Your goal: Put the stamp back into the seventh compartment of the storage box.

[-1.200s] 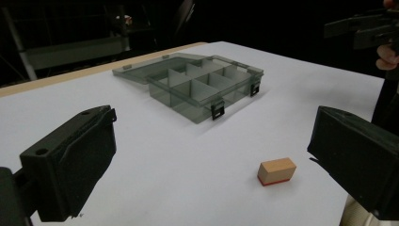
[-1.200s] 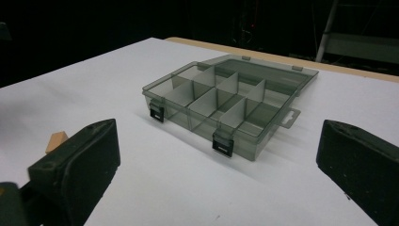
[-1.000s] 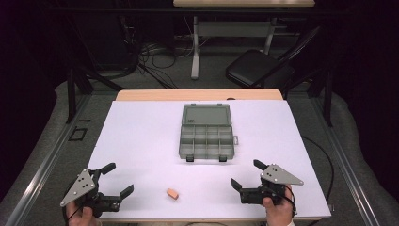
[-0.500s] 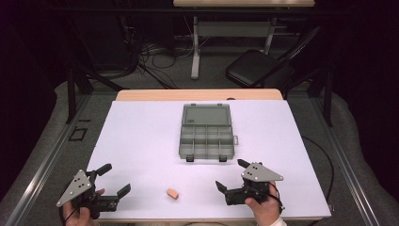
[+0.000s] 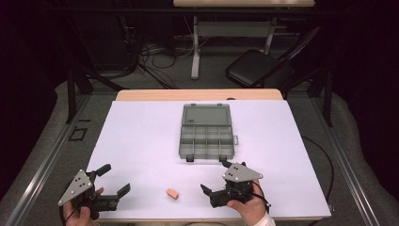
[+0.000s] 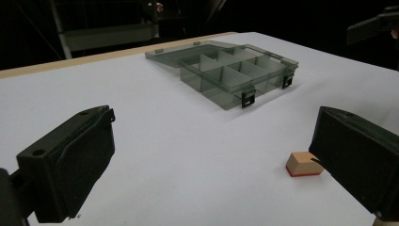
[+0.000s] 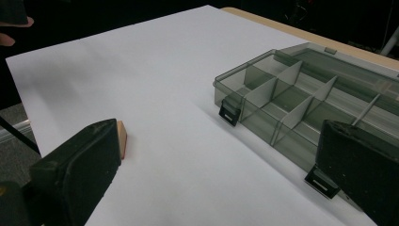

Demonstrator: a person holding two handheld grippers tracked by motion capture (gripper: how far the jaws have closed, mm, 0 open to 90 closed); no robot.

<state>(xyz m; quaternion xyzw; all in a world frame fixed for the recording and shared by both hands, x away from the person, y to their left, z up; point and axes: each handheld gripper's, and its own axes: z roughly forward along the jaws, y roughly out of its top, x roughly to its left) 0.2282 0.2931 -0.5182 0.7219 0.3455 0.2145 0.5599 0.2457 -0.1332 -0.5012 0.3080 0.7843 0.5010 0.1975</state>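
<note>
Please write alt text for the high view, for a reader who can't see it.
A person's two hand-held grippers, left gripper and right gripper, hover open over the near edge of a white table, with a small tan block lying between them. An open, grey compartment box sits farther back at the centre, its compartments apparently empty.

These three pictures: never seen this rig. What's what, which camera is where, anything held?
No robot here: a person holds a hand-operated gripper in each hand. The high view looks down on the white table, with the left gripper and right gripper at the near edge. The other two pictures come from cameras riding on each gripper; the black blocks at the bottom are its own fingers. On the table lie an open compartment box and a small tan block. Both grippers are open, holding nothing.
</note>
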